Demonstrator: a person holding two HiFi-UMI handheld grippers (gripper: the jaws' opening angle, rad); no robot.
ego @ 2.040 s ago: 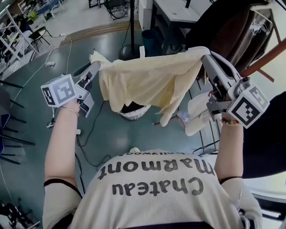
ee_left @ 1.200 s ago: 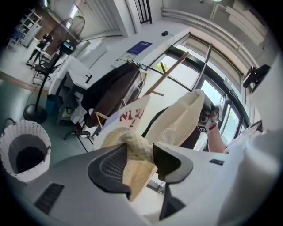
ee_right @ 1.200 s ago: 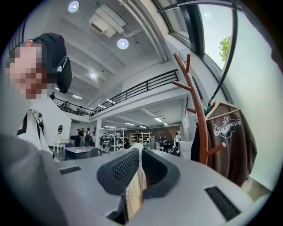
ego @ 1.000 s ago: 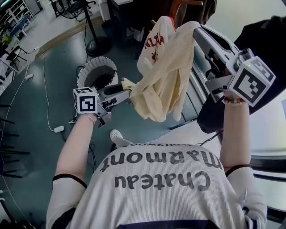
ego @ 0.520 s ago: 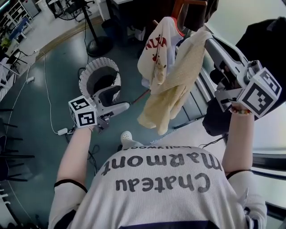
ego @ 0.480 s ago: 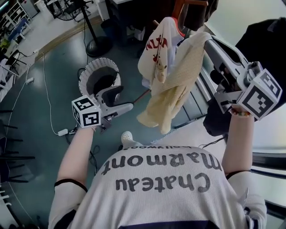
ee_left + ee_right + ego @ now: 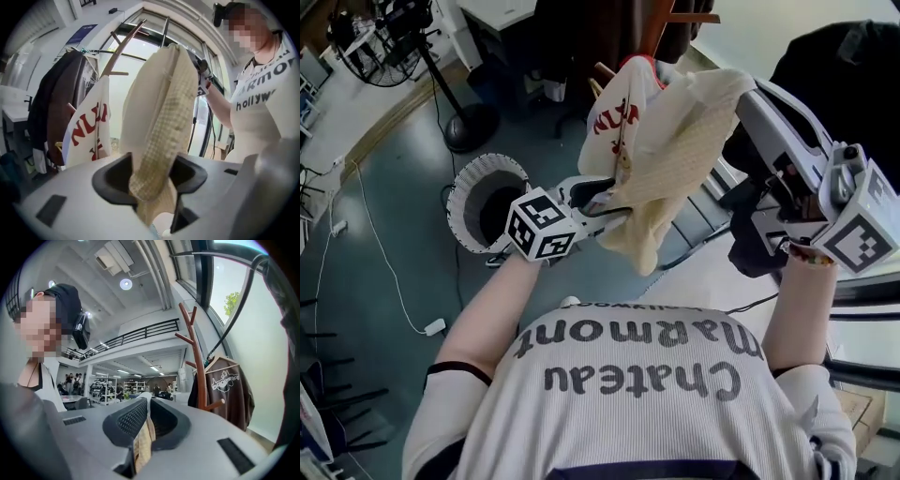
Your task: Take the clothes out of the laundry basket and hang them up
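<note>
Cream shirt point(image 7: 675, 141) is out of the laundry basket point(image 7: 455, 202), which sits left of the left gripper point(image 7: 605, 202). Its fingers have just been closing on the lower fold caught between them. Right gripper point(image 7: 742, 86) fingers pinch the top tight. Hanging it is what's left, I'd say.

Grey-blue glossy floor point(image 7: 347, 309): white round mesh laundry basket point(image 7: 461, 180) on it; black round stand base point(image 7: 471, 128) beyond basket, white cable w/ plug point(image 7: 434, 327) nearer than basket.
</note>
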